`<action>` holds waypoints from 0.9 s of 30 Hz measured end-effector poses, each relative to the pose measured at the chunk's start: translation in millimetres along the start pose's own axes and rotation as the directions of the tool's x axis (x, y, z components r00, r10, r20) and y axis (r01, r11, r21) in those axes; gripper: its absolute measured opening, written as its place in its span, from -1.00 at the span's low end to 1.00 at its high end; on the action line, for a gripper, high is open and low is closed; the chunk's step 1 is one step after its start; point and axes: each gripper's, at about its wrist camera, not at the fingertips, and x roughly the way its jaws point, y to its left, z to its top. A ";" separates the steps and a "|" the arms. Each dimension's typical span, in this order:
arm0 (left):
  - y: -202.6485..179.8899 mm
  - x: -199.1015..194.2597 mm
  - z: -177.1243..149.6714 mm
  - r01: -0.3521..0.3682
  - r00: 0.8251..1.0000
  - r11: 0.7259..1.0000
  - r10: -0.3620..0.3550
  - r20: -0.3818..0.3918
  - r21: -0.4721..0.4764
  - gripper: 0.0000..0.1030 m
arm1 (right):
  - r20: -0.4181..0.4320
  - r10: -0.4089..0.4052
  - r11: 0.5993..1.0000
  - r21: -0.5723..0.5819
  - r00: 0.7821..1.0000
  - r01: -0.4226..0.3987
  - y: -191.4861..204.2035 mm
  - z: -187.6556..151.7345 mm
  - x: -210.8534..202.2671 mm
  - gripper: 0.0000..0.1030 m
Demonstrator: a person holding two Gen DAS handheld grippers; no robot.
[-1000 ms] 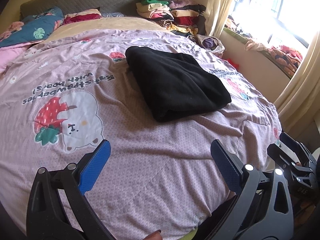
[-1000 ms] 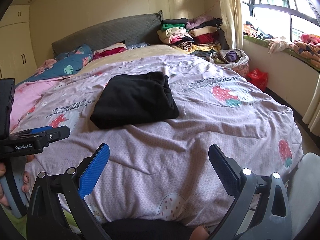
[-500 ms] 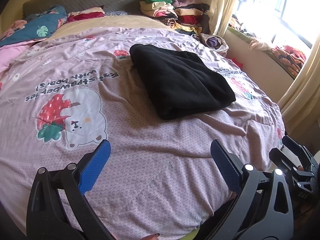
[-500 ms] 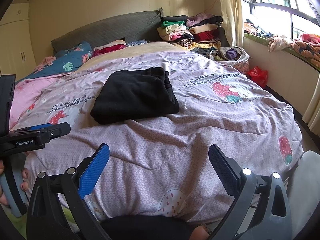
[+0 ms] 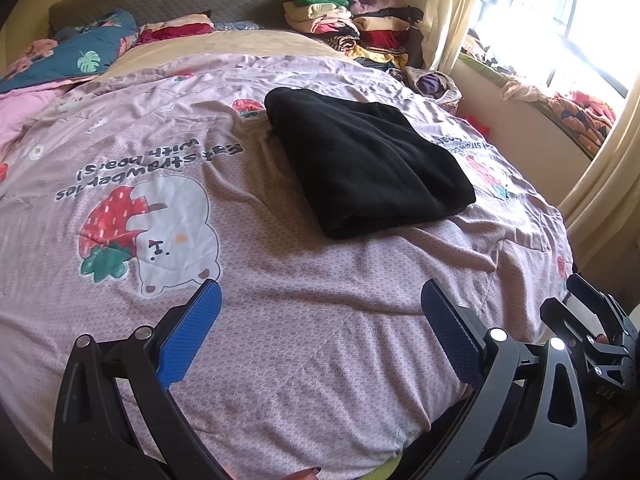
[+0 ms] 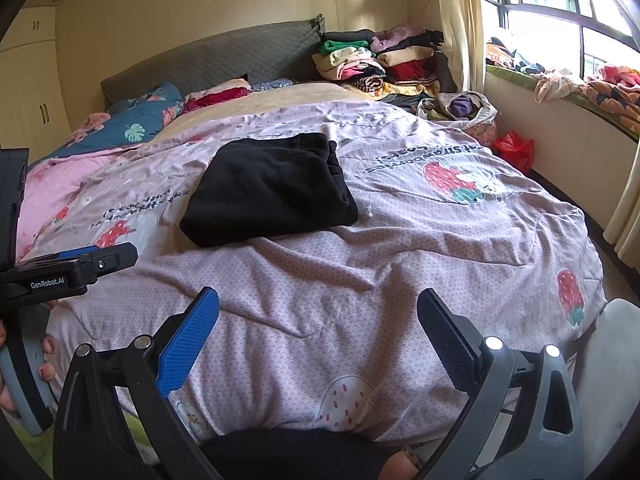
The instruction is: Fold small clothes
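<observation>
A black garment (image 5: pixel 368 160) lies folded into a thick rectangle on the pink strawberry-print bedspread (image 5: pixel 280 300); the right wrist view shows the same garment (image 6: pixel 272 196) mid-bed. My left gripper (image 5: pixel 320 312) hangs open over the near part of the bed, well short of the garment, nothing between its blue pads. My right gripper (image 6: pixel 318 320) is open too, at the foot edge, empty. The left gripper's body (image 6: pixel 68 272), held by a hand, shows at the left of the right wrist view.
Folded clothes are stacked (image 6: pixel 376 60) at the bed's far right corner beside the grey headboard (image 6: pixel 216 60). Pillows and a pink quilt (image 5: pixel 60 64) lie far left. A bag of clothes (image 6: pixel 460 108), a red bag (image 6: pixel 514 148) and a cluttered windowsill (image 6: pixel 580 88) flank the right.
Both views have drifted slightly forward and down toward the bed. The black garment has not moved and both grippers stay open.
</observation>
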 end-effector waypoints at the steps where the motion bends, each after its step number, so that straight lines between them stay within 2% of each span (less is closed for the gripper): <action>1: 0.3 -0.1 -0.1 0.000 1.000 1.000 0.000 0.001 0.000 0.82 | 0.000 -0.001 1.000 -0.001 1.000 0.001 0.5 -0.5 0.0 0.91; 27: 0.5 -2.6 -0.3 -0.002 1.000 1.000 0.002 -0.001 0.000 0.82 | -0.001 -0.009 1.000 0.001 1.000 0.009 -0.8 0.0 0.2 0.91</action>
